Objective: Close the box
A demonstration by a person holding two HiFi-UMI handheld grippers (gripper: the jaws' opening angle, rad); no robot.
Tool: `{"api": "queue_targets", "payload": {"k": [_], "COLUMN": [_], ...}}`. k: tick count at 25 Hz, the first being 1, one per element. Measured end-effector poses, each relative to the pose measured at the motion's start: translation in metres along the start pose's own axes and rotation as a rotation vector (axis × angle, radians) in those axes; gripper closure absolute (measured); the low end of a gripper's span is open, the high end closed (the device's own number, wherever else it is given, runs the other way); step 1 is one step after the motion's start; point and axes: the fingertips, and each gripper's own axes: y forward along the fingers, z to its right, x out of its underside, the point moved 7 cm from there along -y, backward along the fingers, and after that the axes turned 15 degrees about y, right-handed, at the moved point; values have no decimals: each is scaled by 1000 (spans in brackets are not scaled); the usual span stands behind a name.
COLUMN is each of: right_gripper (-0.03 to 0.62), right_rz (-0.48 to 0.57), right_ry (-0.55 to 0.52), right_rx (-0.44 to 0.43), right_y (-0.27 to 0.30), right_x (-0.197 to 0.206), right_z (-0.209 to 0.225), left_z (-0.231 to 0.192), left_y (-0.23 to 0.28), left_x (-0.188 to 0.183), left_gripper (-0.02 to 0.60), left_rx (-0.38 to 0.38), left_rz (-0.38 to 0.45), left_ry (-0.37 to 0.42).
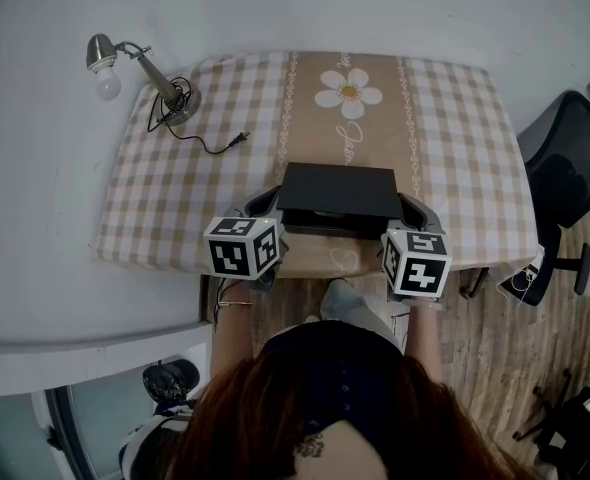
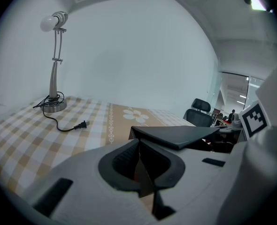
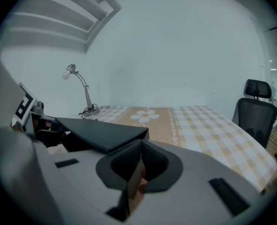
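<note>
Black box at near edge of checked table, lid still raised. Left gripper and right gripper each clamped on a thin lid edge. Probably mid-closing; next, lowering both sides evenly until seated.

Grips with both tools at once, one at each end of the box.
Holds the left gripper angled forward and inward, marker cube on top and nearest the body; presses its pads together on a thin dark flap of the box, seen edge-on between them; mirrors this with the right gripper, pads closed on a thin brownish flap; extends the left forearm and right forearm straight ahead from the body, roughly parallel, wrists level with each other; leans over both from above.
</note>
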Motion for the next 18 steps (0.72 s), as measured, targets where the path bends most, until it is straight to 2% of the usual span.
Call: {"api": "queue_targets", "payload": {"k": [18], "right_gripper": [576], "right_rz": [4], "right_ry": [-7], "right_rx": [19], "right_y": [-13], "right_x": [10], "right_z": [-5], "left_z": [7], "left_y": [-11], "left_x": [7], "left_gripper": [558], "left_rx": [14], "left_rz": [6], "left_ry": [9]}}
